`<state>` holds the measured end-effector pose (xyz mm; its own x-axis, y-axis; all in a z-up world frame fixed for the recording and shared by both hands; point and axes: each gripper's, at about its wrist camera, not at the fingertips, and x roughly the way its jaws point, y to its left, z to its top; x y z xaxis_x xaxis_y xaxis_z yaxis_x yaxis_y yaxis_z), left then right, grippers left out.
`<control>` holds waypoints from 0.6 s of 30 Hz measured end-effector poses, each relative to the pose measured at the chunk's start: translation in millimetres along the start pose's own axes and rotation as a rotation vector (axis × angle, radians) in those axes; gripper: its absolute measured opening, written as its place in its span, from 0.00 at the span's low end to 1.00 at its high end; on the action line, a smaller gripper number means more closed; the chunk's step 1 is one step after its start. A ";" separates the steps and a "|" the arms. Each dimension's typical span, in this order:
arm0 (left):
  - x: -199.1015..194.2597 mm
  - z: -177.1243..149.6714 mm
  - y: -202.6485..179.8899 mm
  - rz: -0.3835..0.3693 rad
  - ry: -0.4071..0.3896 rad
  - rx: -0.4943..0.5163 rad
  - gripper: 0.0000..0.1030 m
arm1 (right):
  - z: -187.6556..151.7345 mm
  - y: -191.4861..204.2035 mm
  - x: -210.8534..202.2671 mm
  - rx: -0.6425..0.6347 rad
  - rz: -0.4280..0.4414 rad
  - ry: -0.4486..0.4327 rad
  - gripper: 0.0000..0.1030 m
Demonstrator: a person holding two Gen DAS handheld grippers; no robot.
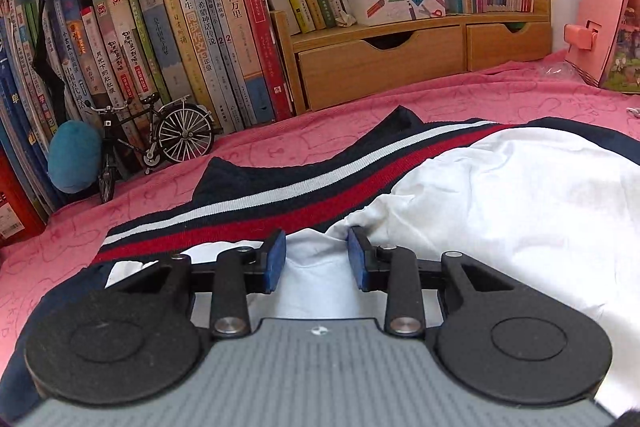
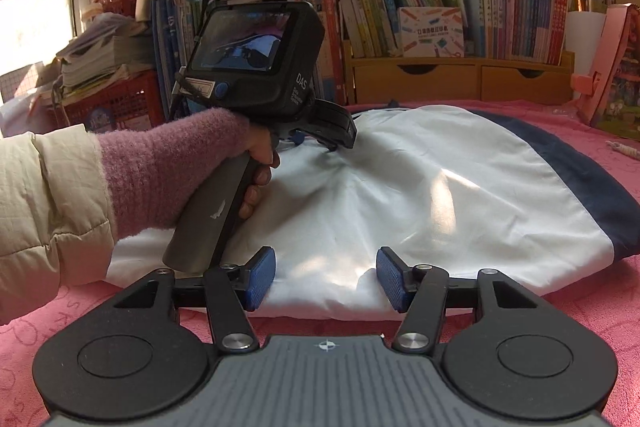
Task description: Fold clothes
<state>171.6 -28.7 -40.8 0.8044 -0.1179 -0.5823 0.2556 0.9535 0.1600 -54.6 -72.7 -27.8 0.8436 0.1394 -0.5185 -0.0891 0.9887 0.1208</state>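
A white garment with navy panels and a red, white and navy striped band lies spread on the pink cloth. My left gripper is shut on a bunched ridge of its white fabric just below the striped band. In the right wrist view the same garment shows creases that run toward the left tool's black housing, held by a hand in a pink cuff. My right gripper stands open over the near white edge, its pads either side of a low fold.
Rows of books line the back, with a toy bicycle and a blue plush at the left. A wooden drawer shelf and a pink box stand behind the garment. A red basket sits far left.
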 end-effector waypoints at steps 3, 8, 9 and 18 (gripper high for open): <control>0.1 1.7 3.2 -0.012 0.001 -0.013 0.32 | 0.8 2.5 9.8 -0.005 -0.003 0.053 0.54; 9.7 14.9 2.2 -0.004 0.020 0.079 0.40 | -0.4 3.2 12.3 -0.008 0.002 0.070 0.53; 15.9 24.0 3.6 0.025 0.042 0.090 0.53 | -0.5 3.2 12.2 -0.007 0.002 0.069 0.53; -41.7 49.4 46.5 -0.081 0.130 -0.145 0.48 | -0.7 3.6 11.8 -0.002 0.002 0.068 0.53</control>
<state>176.5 6.8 30.3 0.7059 -0.1683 -0.6881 0.2295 0.9733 -0.0025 -45.4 -67.5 -34.1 0.8056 0.1450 -0.5744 -0.0922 0.9885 0.1203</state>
